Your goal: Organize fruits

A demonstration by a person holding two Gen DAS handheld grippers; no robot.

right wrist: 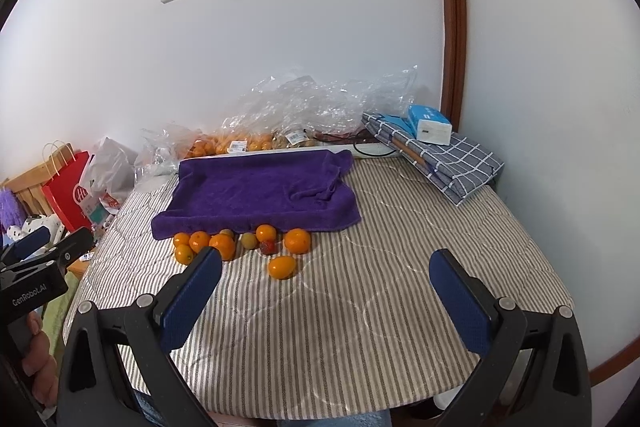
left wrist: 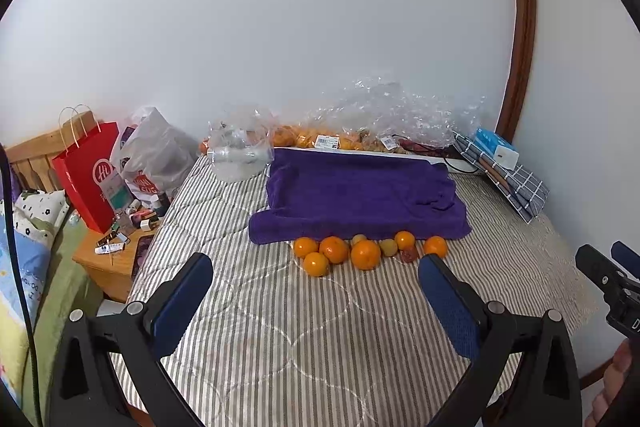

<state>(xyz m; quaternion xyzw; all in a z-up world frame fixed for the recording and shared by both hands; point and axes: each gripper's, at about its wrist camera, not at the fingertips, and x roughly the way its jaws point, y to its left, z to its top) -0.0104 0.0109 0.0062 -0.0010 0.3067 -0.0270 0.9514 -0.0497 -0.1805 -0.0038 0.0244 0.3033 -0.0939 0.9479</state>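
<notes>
A cluster of small fruits (right wrist: 240,245) lies on the striped quilt (right wrist: 360,307) that covers the bed, right along the near edge of a purple towel (right wrist: 260,195) spread flat behind them. Most are round, bright orange and glossy; among them sit two duller yellow-green ones (right wrist: 249,240) and one small dark red fruit (right wrist: 268,247), whose kind is hard to tell at this size. One oval orange fruit (right wrist: 282,267) lies apart from the row, a little nearer the camera. The left gripper (left wrist: 316,281) hovers over the quilt with its blue-padded jaws spread wide and nothing between them, pointing toward the fruit row (left wrist: 364,251). The right gripper (right wrist: 326,279) is likewise spread wide and empty above the quilt, with the oval fruit just beyond its gap. Behind the towel, against the white wall, clear plastic bags (right wrist: 320,107) hold more orange fruit, and a blue tissue pack (right wrist: 430,125) rests on a folded checked cloth (right wrist: 460,167).
</notes>
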